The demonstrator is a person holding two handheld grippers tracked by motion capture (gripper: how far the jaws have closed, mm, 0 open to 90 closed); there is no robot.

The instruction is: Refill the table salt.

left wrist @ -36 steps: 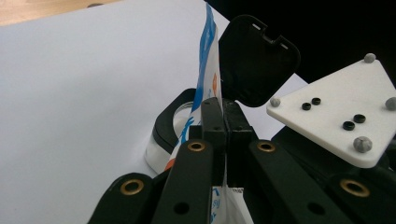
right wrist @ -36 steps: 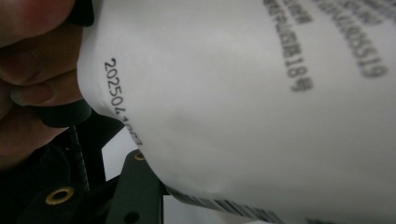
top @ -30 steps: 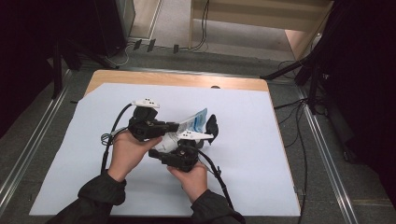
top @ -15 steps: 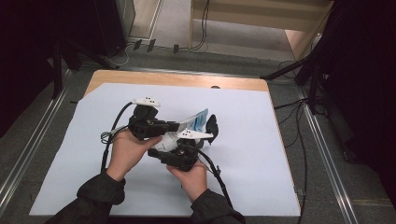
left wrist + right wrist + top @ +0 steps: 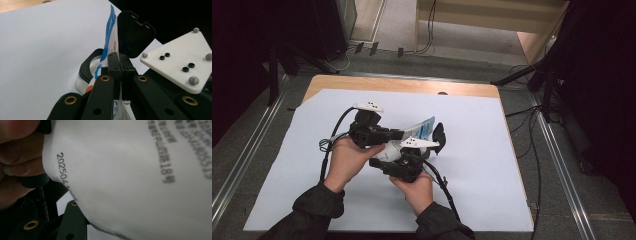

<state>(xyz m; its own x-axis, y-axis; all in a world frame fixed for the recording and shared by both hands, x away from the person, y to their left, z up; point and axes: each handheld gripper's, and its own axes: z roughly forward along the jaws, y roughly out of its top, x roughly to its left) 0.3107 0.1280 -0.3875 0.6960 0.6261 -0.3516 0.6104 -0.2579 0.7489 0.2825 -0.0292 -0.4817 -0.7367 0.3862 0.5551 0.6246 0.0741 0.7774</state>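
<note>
Pouch (image 5: 419, 131) held off sheet (image 5: 287, 165), mid-table, nearer far edge than near. Long axis runs from hands up toward far-right corner.

Left gripper (image 5: 119, 62): jaws pressed together on pouch's thin edge, film pinched flat between them.

Right gripper (image 5: 438, 137): below pouch body, white printed face hard against its camera; jaw state cannot tell.

Both grippers at pouch; left holds seam.

White packet (image 5: 140, 177) cut off at twelve and three o'clock in right gripper view, print blurred, right gripper's jaws hidden beneath it.
</note>
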